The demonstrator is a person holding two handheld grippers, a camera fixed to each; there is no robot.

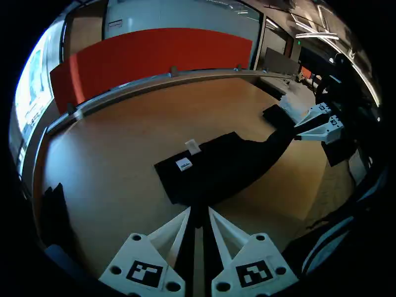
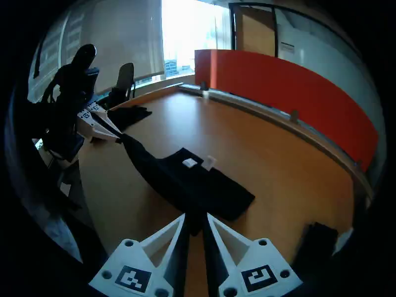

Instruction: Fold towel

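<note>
Left gripper view: towel (image 1: 222, 168) on table (image 1: 119, 143); orange partition (image 1: 148, 54) behind.

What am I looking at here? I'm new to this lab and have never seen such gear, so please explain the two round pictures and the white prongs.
No robot here: a person holds a two-finger claw in each hand, and a wide-angle camera rides on each claw, looking forward along it. The left gripper view shows the left claw at the bottom; the right gripper view shows the right claw likewise. Each picture also catches the other claw farther off. On the wooden table lies a black towel with small white tags. Both claws are pinched shut on the towel, one at each end, so it stretches between them. A red divider stands behind the table.
</note>
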